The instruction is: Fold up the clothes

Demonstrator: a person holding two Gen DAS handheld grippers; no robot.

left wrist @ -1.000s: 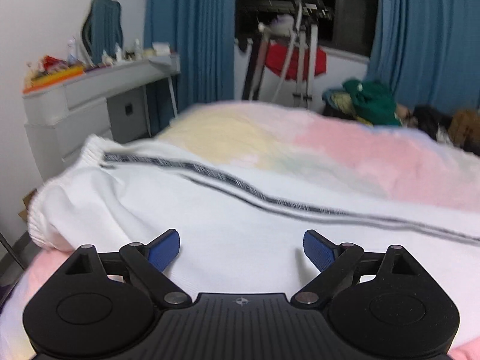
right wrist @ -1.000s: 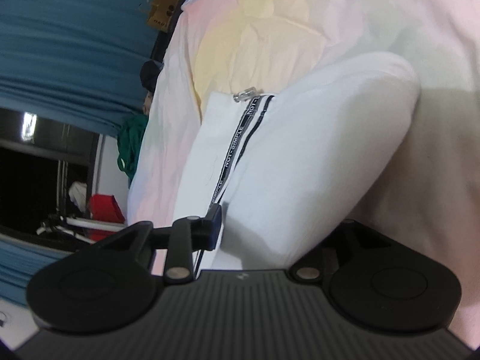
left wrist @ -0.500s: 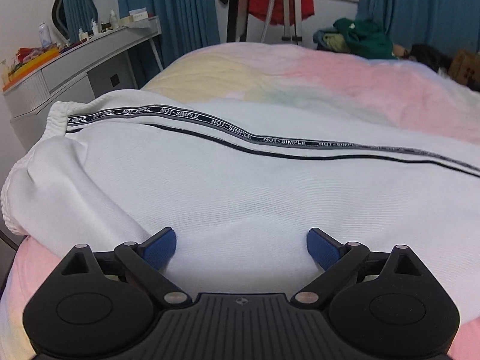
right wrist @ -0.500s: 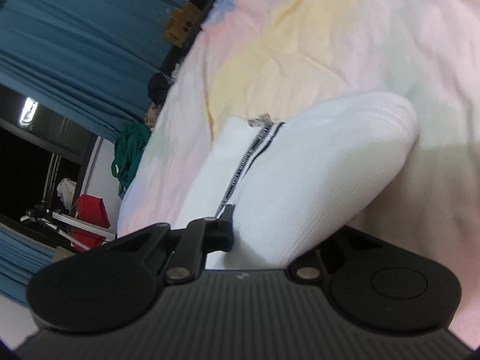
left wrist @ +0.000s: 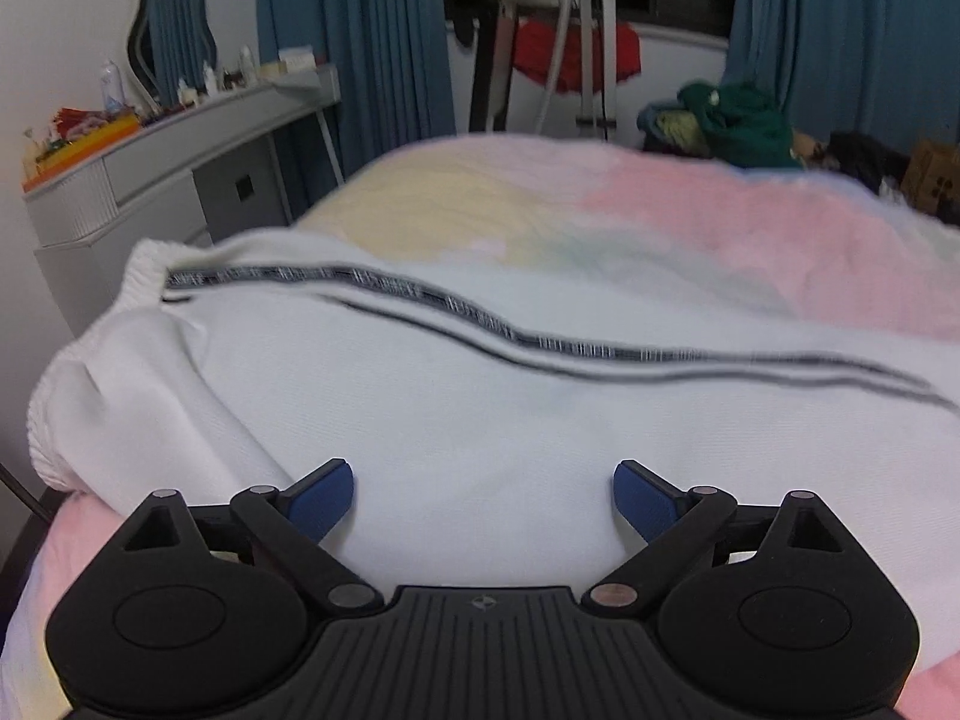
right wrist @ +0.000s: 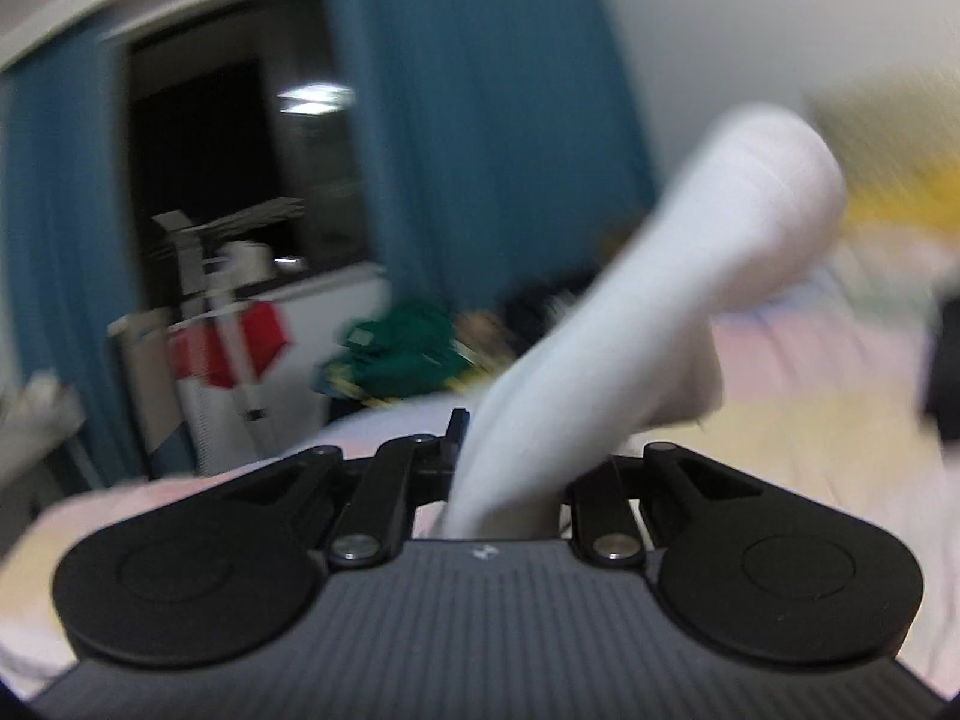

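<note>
White trousers with a black lettered side stripe lie across the pastel bed cover in the left wrist view, ribbed waistband at the left. My left gripper is open just above the white cloth, its blue pads apart, holding nothing. In the blurred right wrist view my right gripper is shut on a bunched end of the white trousers, which rises up and to the right above the bed.
A grey dresser with bottles and clutter stands left of the bed. Blue curtains, a drying rack with a red cloth and a green clothes pile are beyond the bed's far edge.
My right gripper has swung upright and lifted the held trouser end off the bed; its view now faces the window. My left gripper stayed open over the cloth, tilting slightly.
</note>
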